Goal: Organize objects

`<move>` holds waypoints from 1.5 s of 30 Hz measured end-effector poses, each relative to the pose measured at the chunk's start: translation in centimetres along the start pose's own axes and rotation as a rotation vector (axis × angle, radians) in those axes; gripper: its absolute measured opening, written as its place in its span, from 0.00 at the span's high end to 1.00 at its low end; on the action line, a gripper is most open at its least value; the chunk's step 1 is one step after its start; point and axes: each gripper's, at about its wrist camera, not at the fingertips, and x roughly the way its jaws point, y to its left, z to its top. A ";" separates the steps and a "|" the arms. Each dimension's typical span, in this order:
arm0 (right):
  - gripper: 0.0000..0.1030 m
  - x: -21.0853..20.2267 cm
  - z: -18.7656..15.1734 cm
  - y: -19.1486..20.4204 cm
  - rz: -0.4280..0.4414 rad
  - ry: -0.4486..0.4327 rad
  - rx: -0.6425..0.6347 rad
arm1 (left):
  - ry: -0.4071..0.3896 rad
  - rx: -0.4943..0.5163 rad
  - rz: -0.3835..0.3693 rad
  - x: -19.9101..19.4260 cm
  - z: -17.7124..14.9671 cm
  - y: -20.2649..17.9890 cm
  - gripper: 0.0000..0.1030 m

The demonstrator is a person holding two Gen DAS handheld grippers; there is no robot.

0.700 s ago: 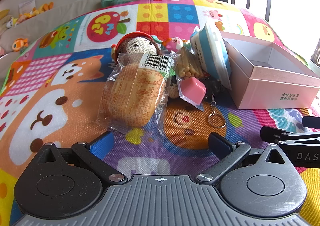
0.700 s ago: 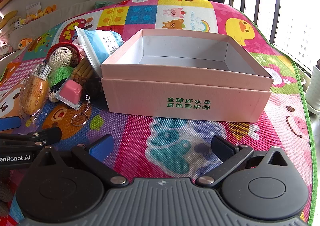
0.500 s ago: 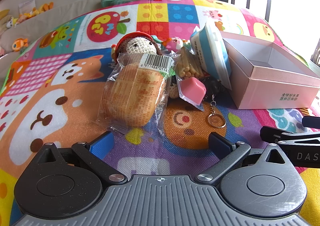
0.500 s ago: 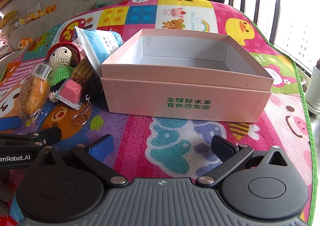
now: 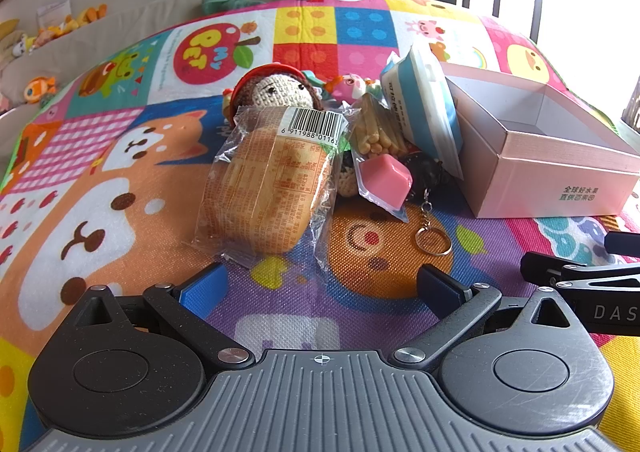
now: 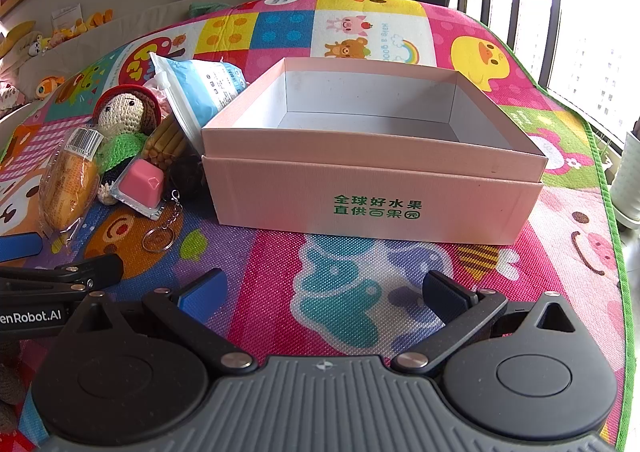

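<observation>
Both the left gripper [image 5: 320, 284] and right gripper [image 6: 322, 292] sit low on the play mat [image 6: 280, 268] with fingers spread wide and holding nothing, the pink box [image 6: 372, 188] right ahead and the wrapped bread [image 5: 264, 192] piled with the crochet doll [image 5: 276, 90] to its left.

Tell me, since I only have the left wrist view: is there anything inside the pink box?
Observer: Nothing that shows. The right wrist view looks into the pink box; its visible floor and inner walls are bare, though the strip behind the near wall is hidden.
Operator: And the right gripper? I see only its edge.
Observer: The right gripper is open, with nothing between its fingers, pointing at the box's near wall.
Operator: What is behind the bread packet?
Observer: The crochet doll has a green knit body, lying beside the bread packet.
</observation>
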 end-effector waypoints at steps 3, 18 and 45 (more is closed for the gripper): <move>0.00 0.0 0.0 0.0 0.000 0.000 0.000 | 0.000 0.000 0.000 0.0 0.0 0.0 0.00; 0.00 0.0 0.0 0.0 0.000 0.000 0.000 | 0.000 0.002 0.002 0.0 0.0 0.0 0.00; 0.00 -1.2 -0.7 -2.0 0.084 0.018 -0.061 | -0.174 -0.037 -0.005 -2.1 2.8 4.1 0.01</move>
